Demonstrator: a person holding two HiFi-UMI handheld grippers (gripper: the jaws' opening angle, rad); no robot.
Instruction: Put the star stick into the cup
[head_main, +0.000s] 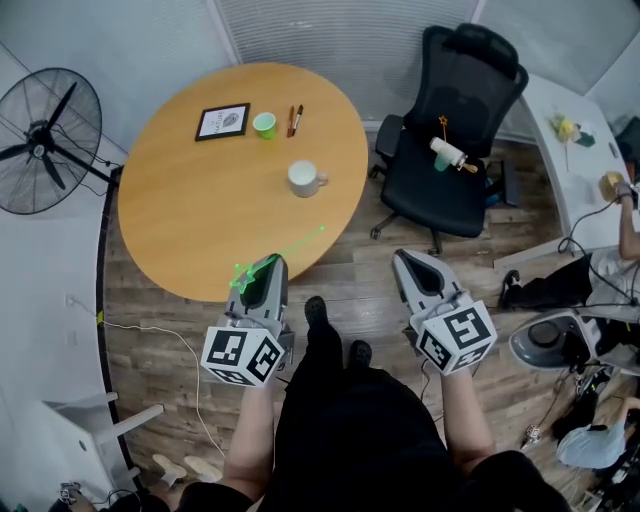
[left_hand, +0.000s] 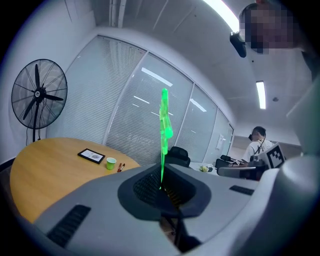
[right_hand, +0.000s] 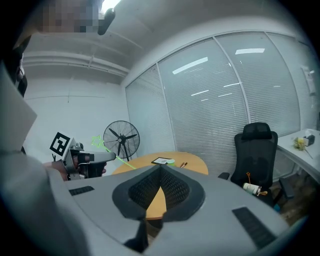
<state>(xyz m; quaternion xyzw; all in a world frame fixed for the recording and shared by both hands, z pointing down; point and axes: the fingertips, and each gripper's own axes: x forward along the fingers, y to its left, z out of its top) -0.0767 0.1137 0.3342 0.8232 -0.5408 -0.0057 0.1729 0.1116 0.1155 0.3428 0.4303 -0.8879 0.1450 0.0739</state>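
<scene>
The left gripper (head_main: 268, 266) is clamped on the green star stick (left_hand: 164, 125) over the counter's (head_main: 180, 210) near edge, well apart from the white cup (head_main: 307, 178) — right gripper (head_main: 411, 258) closed, empty.

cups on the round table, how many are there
2. A small green cup stands at the table's far side, between the picture frame and two pens; a white mug stands nearer the middle. Nothing on the table could hide another.

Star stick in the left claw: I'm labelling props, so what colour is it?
The star stick is bright green; it shows best in the left gripper view.
</scene>
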